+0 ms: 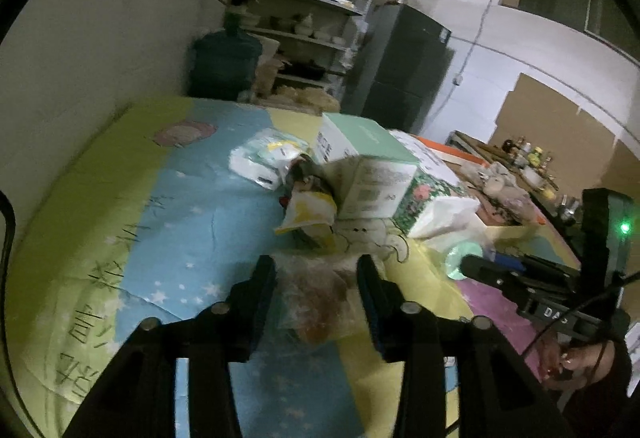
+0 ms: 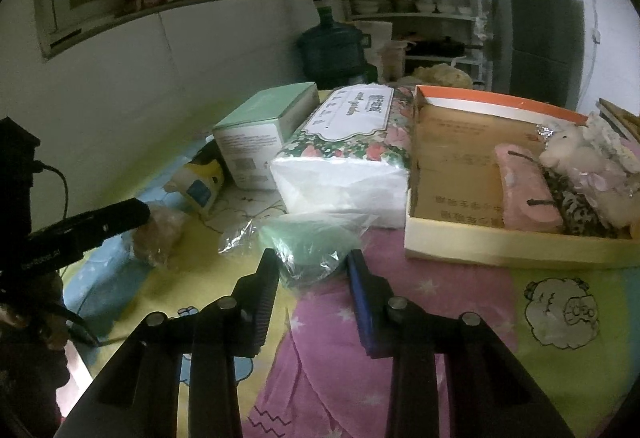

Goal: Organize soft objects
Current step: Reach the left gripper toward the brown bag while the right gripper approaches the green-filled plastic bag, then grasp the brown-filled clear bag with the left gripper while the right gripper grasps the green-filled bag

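With our right gripper [image 2: 312,270] half-closed round the green bag [image 2: 310,246] and left gripper [image 1: 316,274] astride the brown bag [image 1: 320,298], we should pinch gently.

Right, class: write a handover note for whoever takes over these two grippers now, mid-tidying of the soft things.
Left gripper straddles the brown-filled bag; grip unclear.
Right gripper straddles the green-filled bag; grip unclear.
Both bags lie on the printed sheet.
Done: plush toys and pink pouch sit in the cardboard box.
To do: probably both bags into the box.
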The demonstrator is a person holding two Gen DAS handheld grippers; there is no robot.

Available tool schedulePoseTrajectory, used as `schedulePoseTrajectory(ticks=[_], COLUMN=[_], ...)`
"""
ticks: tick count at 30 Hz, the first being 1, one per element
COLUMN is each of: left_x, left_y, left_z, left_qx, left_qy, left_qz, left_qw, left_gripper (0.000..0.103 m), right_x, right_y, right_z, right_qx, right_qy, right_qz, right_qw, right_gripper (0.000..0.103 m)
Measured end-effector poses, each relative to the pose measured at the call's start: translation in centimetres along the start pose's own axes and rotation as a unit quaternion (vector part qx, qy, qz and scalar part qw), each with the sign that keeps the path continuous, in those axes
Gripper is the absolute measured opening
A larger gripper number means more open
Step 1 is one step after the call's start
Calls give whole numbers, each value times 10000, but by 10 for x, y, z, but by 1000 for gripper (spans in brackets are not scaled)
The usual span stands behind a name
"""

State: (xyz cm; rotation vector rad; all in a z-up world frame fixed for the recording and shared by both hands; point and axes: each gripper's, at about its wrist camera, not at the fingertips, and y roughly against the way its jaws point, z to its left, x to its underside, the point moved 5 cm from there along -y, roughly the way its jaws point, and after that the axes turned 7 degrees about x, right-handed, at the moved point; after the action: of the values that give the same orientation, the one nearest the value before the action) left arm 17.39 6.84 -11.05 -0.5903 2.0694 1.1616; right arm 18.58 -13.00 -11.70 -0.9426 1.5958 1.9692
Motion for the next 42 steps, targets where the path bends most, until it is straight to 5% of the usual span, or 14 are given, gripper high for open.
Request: schedulePoseTrajectory(ticks=[8,12,42], left_x=[14,13,-21], left_y=[-21,-24,14], left_z=[-5,-7,-34], left_qx=[505,586,117], left_qy=[291,364,-183], left_qz=[430,387,-270], left_qw=[9974,9969,9994], left_gripper=[54,47,44], right_x=[1,1,-16], right_y=[0,0,51], right_z=[1,1,-7], right_qx=[-32,-40,-255], right_qy=[-43,-43,-106], right_qz=[-5,1,-607], right_qw=[10000,10000,9978], right_gripper=[36,35,34])
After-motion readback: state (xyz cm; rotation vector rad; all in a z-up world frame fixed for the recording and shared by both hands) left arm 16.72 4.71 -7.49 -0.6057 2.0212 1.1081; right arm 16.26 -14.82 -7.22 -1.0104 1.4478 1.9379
